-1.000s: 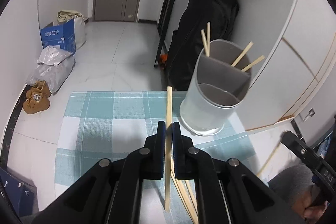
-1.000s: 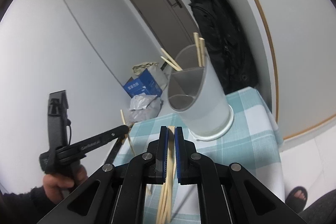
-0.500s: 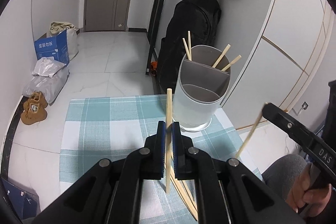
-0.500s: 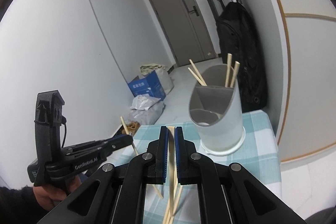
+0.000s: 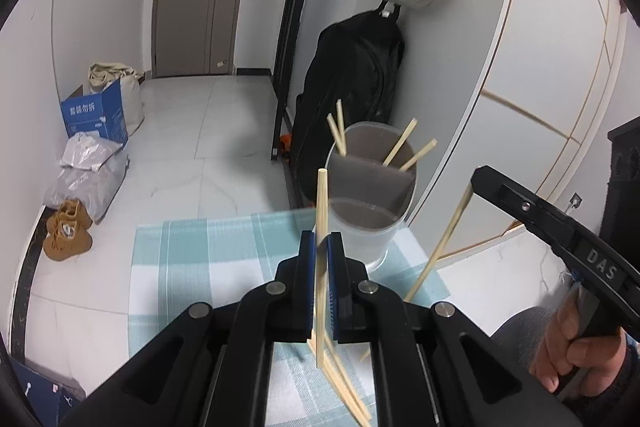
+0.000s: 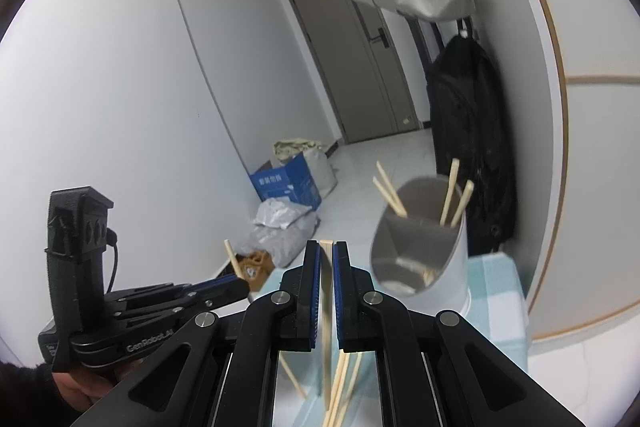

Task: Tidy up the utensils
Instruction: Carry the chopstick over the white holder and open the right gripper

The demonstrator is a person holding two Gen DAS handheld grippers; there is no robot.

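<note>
In your left view the left tongs [image 5: 320, 247] pinch one chopstick [image 5: 322, 211] upright, ready for the holder [image 5: 370, 223] near the table's [image 5: 192, 259] far right corner, and in your right view the right tongs [image 6: 327, 255] clamp another chopstick [image 6: 327, 279] likewise.

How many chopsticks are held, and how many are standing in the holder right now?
Left-held chopstick in left gripper: 1
Right-held chopstick in right gripper: 1
Standing chopsticks sticking out of holder: 4
Total: 6
Loose chopsticks on the cloth are partly hidden and not counted.
</note>
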